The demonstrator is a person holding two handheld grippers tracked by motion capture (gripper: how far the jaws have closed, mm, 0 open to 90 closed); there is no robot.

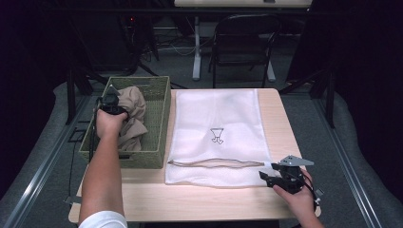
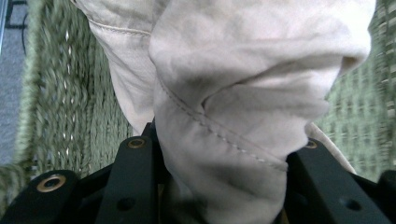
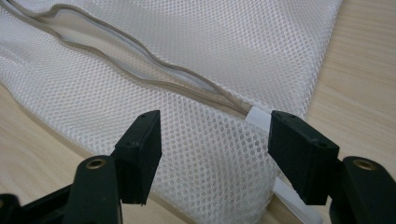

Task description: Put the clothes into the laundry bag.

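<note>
A crumpled beige garment (image 1: 134,115) lies in a green woven basket (image 1: 159,121) at the table's left. My left gripper (image 1: 110,100) reaches down into the basket. In the left gripper view it (image 2: 219,154) is shut on a thick fold of the beige garment (image 2: 233,70), with the basket's weave (image 2: 70,102) behind. A white mesh laundry bag (image 1: 218,128) lies flat beside the basket, its zipper (image 1: 214,162) partly unzipped near the front edge. My right gripper (image 1: 264,176) stands open at the bag's front right corner, its jaws on either side of the mesh (image 3: 210,154) by the zipper's end (image 3: 140,74).
The wooden table (image 1: 190,202) has bare room in front of the bag and basket. A black folding chair (image 1: 244,38) and a desk leg (image 1: 196,47) stand behind the table. Dark floor and rails run along both sides.
</note>
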